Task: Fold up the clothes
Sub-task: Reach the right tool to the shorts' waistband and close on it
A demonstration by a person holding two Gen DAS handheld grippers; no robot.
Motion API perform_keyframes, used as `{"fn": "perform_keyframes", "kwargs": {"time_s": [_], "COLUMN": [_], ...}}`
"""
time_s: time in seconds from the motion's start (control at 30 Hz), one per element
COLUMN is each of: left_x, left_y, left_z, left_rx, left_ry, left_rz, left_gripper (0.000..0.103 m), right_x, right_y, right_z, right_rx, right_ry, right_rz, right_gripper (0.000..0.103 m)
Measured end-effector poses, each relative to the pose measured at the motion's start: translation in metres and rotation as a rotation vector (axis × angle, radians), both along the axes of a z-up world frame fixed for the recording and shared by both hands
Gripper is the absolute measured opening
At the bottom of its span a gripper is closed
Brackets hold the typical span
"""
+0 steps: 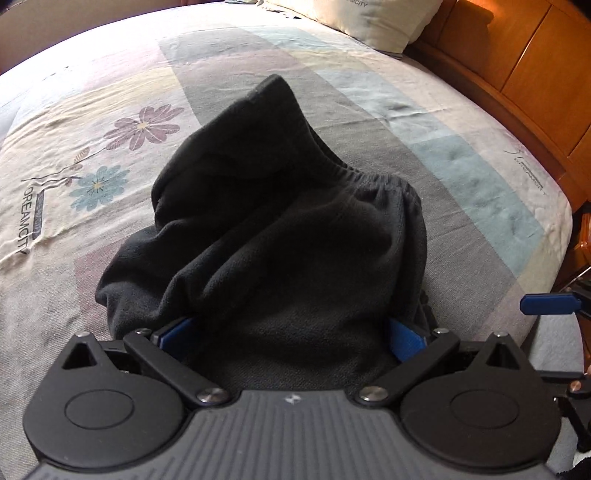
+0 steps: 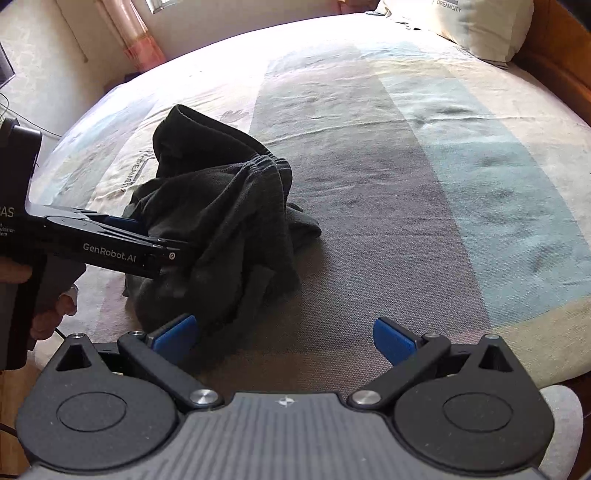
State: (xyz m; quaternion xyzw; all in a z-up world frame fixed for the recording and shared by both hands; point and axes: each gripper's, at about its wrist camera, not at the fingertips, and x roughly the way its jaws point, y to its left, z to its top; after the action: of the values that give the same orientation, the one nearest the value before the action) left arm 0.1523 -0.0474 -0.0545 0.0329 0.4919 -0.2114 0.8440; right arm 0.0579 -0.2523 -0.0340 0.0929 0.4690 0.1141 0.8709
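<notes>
Right gripper [image 2: 286,341]: nearest to its own camera; jaws spread wide with nothing between them, blue pads [image 2: 177,332] apart over bare sheet at the near edge of the bed. Left pad sits just beside the lower fringe of the garment; contact cannot be told.
Left gripper [image 1: 291,332]: jaws spread, blue pads only partly visible at either side of a thick bundle of dark cloth that fills the gap. Whether the pads are pressing the cloth or merely flanking it cannot be told from either view. In the right wrist view it enters from the left, its tip buried in the cloth.
Hand [image 2: 48,310]: holds the left gripper's handle, at the left margin of the right wrist view.
Black garment [image 1: 266,206]: crumpled and bunched, not flat; gathered elastic waistband [image 1: 365,177] on top, one end rising to a peak further back. Rests on the bed near its near edge, toward the left side.
Bed [image 2: 424,192]: sheet with grey, blue and cream blocks, flower print [image 1: 144,127] and "DREAMCITY" lettering beyond the garment on the left.
Pillow [image 1: 376,18]: at the far right corner of the bed.
Wooden panelling [image 1: 528,74]: along the bed's right edge.
Curtain [image 2: 136,40]: beyond the far left corner.
</notes>
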Motion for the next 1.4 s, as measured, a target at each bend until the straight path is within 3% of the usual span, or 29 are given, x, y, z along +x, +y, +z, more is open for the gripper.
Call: {"fn": "perform_keyframes", "kwargs": {"time_s": [0.1,0.2,0.33,0.47,0.63,0.73,1.0,1.13,1.4], "left_x": [-0.005,-0.008,-0.013,-0.019,-0.024,-0.025,-0.027,-0.03,-0.039], "left_y": [0.001,-0.001,0.009,0.022,0.038,0.042,0.048,0.057,0.07], "left_z": [-0.002,0.006,0.023,0.035,0.039,0.041,0.042,0.036,0.026], "left_rx": [0.009,0.047,0.04,0.096,0.077,0.089,0.057,0.029,0.018], "left_ry": [-0.022,-0.008,-0.013,-0.044,-0.039,-0.047,-0.069,-0.053,-0.018], "left_rz": [-0.01,-0.012,-0.002,0.049,0.114,0.125,0.142,0.175,0.223], "left_gripper": [0.103,0.103,0.102,0.102,0.102,0.102,0.102,0.102,0.102], "right_x": [0.009,0.027,0.062,0.11,0.154,0.158,0.121,0.137,0.187], "right_y": [-0.005,-0.018,-0.037,-0.044,-0.03,-0.021,-0.018,-0.006,-0.004], "right_z": [-0.002,-0.004,-0.007,-0.022,-0.043,-0.044,-0.013,-0.04,-0.094], "right_rx": [0.047,0.148,0.297,0.457,0.554,0.606,0.749,0.74,0.96], "right_ry": [-0.047,-0.114,-0.191,-0.173,-0.097,-0.06,-0.12,-0.041,0.173], "right_rz": [0.039,0.09,0.176,0.265,0.349,0.391,0.52,0.508,0.422], "right_gripper": [0.103,0.103,0.103,0.103,0.103,0.103,0.103,0.103,0.103]}}
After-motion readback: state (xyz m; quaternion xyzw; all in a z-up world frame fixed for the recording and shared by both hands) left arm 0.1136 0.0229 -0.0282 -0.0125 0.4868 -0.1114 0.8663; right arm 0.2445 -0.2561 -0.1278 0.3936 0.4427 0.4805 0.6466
